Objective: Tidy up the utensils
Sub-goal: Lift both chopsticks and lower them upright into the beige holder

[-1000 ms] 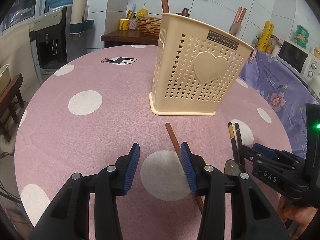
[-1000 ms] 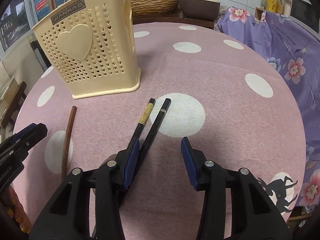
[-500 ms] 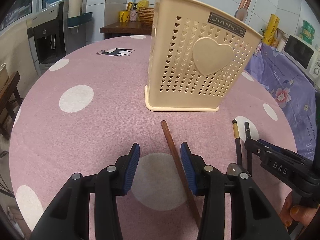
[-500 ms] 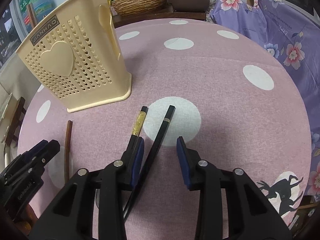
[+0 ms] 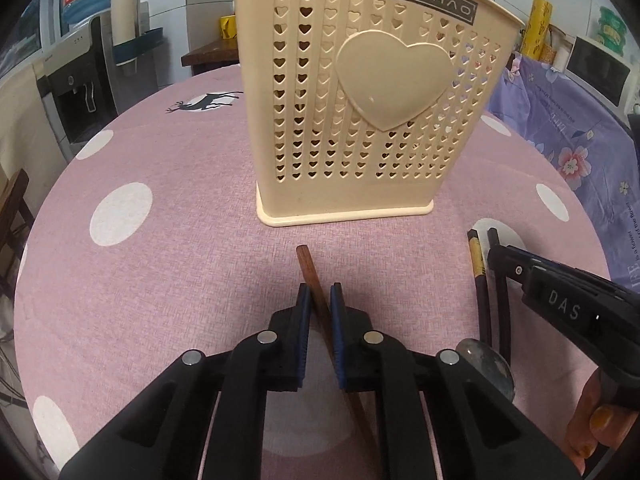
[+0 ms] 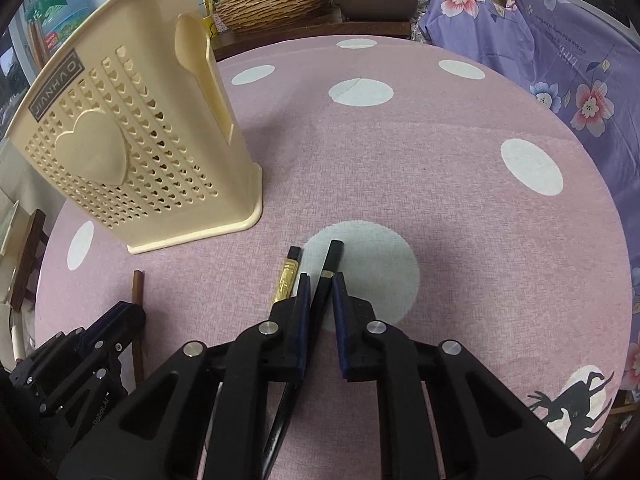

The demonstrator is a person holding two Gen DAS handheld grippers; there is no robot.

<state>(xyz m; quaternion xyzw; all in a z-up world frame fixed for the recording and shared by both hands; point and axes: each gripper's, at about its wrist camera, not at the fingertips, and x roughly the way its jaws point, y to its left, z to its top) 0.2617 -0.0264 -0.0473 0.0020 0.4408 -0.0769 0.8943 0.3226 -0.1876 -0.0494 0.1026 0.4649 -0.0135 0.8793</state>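
1. On the right edge of the left wrist view, the right gripper (image 5: 494,254) is cut off by the frame; only its dark body with some white letters and a few fingers (image 5: 592,424) of the person's hand show.
2. Beside the left gripper (image 5: 319,292), a metal spoon (image 5: 486,368) is half hidden behind the gripper's arm, so only its shiny bowl is visible.
3. At the top of the holder (image 5: 360,92), its rim is cut off in the left wrist view, and what stands inside it is hard to make out.
4. The holder is cream plastic, with rows of small heart-shaped holes, one big raised heart and a dark label. It stands upright on the table (image 6: 440,168).
5. The table is round and covered with a pink woven cloth with white dots and a black deer print.
6. The brown chopstick (image 5: 310,272) looks like wood, slim and square at its end. It lies on the cloth near the foot of the holder.
7. Two black chopsticks lie side by side on a white dot; the left black chopstick (image 6: 287,280) has a gold band, the right black chopstick (image 6: 330,264) only a thin pale ring.
8. The left gripper has just been closing, and its blue pads (image 5: 303,320) now press on the brown chopstick.
9. The right gripper (image 6: 319,292) has also just been closing; its pads (image 6: 340,312) clamp the right black chopstick. The left black chopstick passes just outside, under the left finger.
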